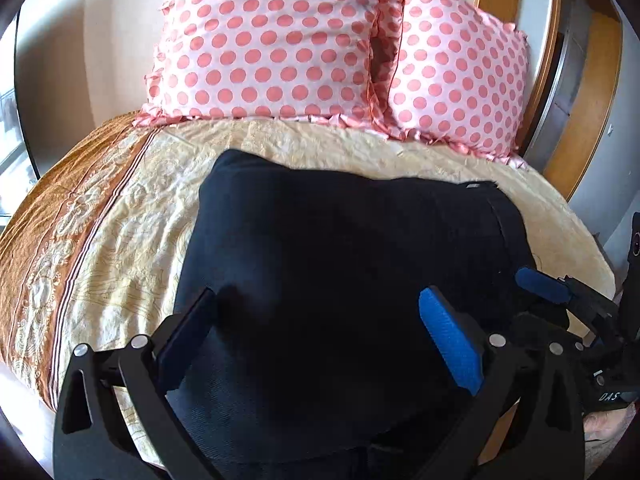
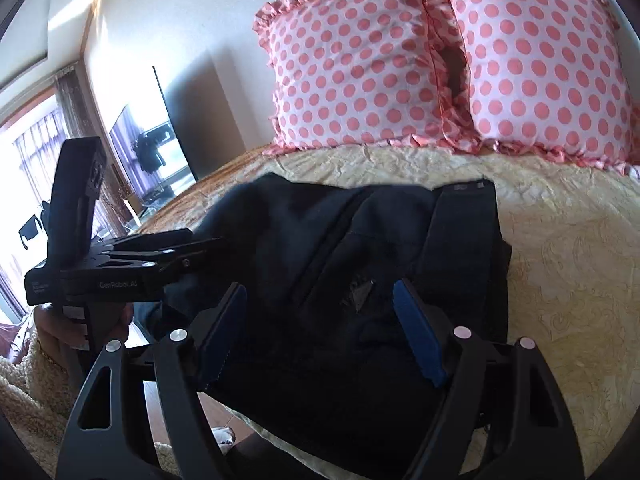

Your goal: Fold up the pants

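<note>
- Beneath both sets of jaws, the dark pants (image 1: 340, 248) lie folded on the bed (image 1: 120, 240).
- Beyond the jaws, two polka-dot pillows (image 1: 272, 40) stand upright.
- Left gripper (image 1: 320, 340) spread wide, empty, angled downward.
- Right gripper (image 2: 320, 332) likewise spread, pinching nothing.

Bright daylight from window (image 2: 24, 152) at nine o'clock; dark pants (image 1: 340, 264) underexposed; heavy fisheye bending, black corners, slight blur.

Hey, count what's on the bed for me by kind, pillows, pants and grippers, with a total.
Pink polka-dot ruffled pillows: 2
Dark navy folded pants: 1
Black two-finger grippers with blue pads: 2, left gripper and right gripper, jaws open above the pants
Total: 5
</note>
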Demonstrator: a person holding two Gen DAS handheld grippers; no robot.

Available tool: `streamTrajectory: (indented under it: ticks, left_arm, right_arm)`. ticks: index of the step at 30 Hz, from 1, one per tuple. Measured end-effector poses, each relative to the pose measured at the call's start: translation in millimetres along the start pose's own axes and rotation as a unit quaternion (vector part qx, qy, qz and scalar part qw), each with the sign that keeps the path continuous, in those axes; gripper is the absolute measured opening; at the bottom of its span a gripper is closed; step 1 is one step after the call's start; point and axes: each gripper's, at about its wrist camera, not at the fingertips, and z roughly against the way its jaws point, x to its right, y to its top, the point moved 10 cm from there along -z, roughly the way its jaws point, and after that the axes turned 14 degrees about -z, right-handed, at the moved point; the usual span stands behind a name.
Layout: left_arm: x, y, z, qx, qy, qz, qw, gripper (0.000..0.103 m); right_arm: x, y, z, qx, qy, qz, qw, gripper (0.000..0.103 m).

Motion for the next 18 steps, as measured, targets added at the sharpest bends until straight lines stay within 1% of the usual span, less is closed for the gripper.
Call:
streamTrajectory:
  ticks: [1, 3, 4, 5, 6, 7, 8, 9, 11, 13, 14, 16, 18]
  left_arm:
    - [2, -6, -6, -0.009, 0.013, -0.015, 0.9998, 0.101]
    - [8, -12, -11, -0.016, 0.050, -0.055, 0.9971, 0.101]
    - [10, -13, -12, -0.016, 0.067, -0.069, 0.9953, 0.101]
    - [11, -12, -11, -0.018, 0.072, -0.070, 0.9948, 0.101]
    - [11, -11, -9, -0.023, 0.066, -0.064, 0.9955, 0.101]
    - [11, -7, -6, -0.025, 0.048, -0.054, 0.9970, 0.101]
    - [10, -1, 0, -0.019, 0.027, -0.041, 0.9986, 0.101]
    - [8, 5, 4, -0.010, 0.014, -0.030, 0.9994, 0.101]
    - [0, 21, 11, 0.005, 0.001, -0.006, 1.0000, 0.101]
    - [-8, 38, 9, 0.007, 0.006, 0.004, 0.9999, 0.101]
    - [-10, 45, 6, 0.006, 0.015, 0.000, 0.9999, 0.101]
    - [-16, 54, -7, -0.009, 0.046, -0.011, 0.9988, 0.101]
    - [-18, 57, -19, -0.021, 0.057, -0.011, 0.9981, 0.101]
  right_arm:
    - [2, -5, -1, 0.002, 0.000, 0.003, 1.000, 0.077]
    - [-1, -8, -1, 0.008, -0.015, 0.020, 1.000, 0.077]
    - [-2, -8, -2, 0.008, -0.024, 0.027, 0.999, 0.077]
    - [-4, -5, -1, 0.007, -0.028, 0.028, 0.999, 0.077]
    - [-6, -3, 1, 0.008, -0.028, 0.026, 0.999, 0.077]
    - [-9, 3, 5, 0.011, -0.017, 0.020, 1.000, 0.077]
    - [-12, 9, 9, 0.017, -0.006, 0.015, 1.000, 0.077]
    - [-15, 17, 14, 0.026, 0.000, 0.013, 1.000, 0.077]
    - [-17, 32, 18, 0.037, 0.001, 0.014, 0.999, 0.077]
    - [-19, 44, 15, 0.037, -0.001, 0.017, 0.999, 0.077]
    - [-19, 48, 12, 0.034, -0.006, 0.021, 0.999, 0.077]
    - [-20, 50, 5, 0.025, -0.019, 0.030, 0.999, 0.077]
    - [-19, 49, -2, 0.017, -0.028, 0.034, 0.999, 0.077]
